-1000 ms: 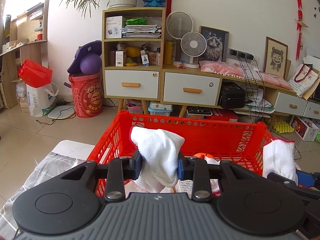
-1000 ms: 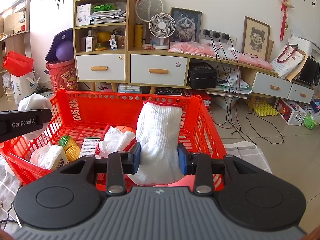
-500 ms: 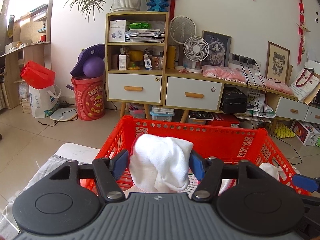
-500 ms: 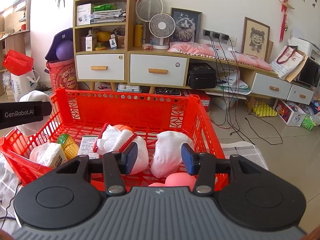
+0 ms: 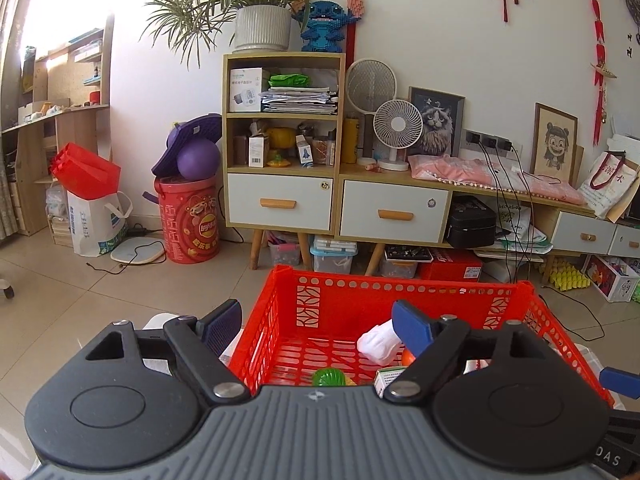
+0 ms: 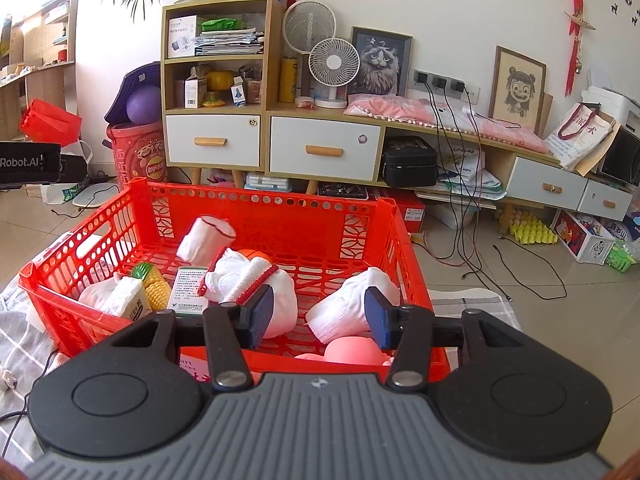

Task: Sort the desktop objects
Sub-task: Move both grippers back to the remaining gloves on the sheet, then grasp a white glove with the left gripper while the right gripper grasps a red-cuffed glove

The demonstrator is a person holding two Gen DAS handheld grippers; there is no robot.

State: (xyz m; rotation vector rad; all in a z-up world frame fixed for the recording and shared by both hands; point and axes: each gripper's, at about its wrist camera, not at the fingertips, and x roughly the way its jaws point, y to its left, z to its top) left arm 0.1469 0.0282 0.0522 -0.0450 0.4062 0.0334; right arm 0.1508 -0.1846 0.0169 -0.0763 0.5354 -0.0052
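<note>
Both claws are now gaping wide and holding nothing, where a second ago each was clamped on a white sock. The left claw (image 5: 316, 326) is hanging over the near left rim of the red basket (image 6: 260, 200); its sock (image 6: 206, 238) is tumbling toward the far left corner. The right claw (image 6: 318, 316) is hovering at the near rim, its sock (image 6: 352, 304) lying against the right wall. That pair looks sorted; room is remaining mid-basket.

A lived-in home living room: tiled floor (image 5: 72, 300), a wooden cabinet (image 5: 282, 140) crammed with papers and boxes, a potted plant (image 5: 260, 24) atop it, framed pictures (image 6: 380, 62), desk fans (image 6: 334, 66), red wall ornaments (image 5: 598, 40).
</note>
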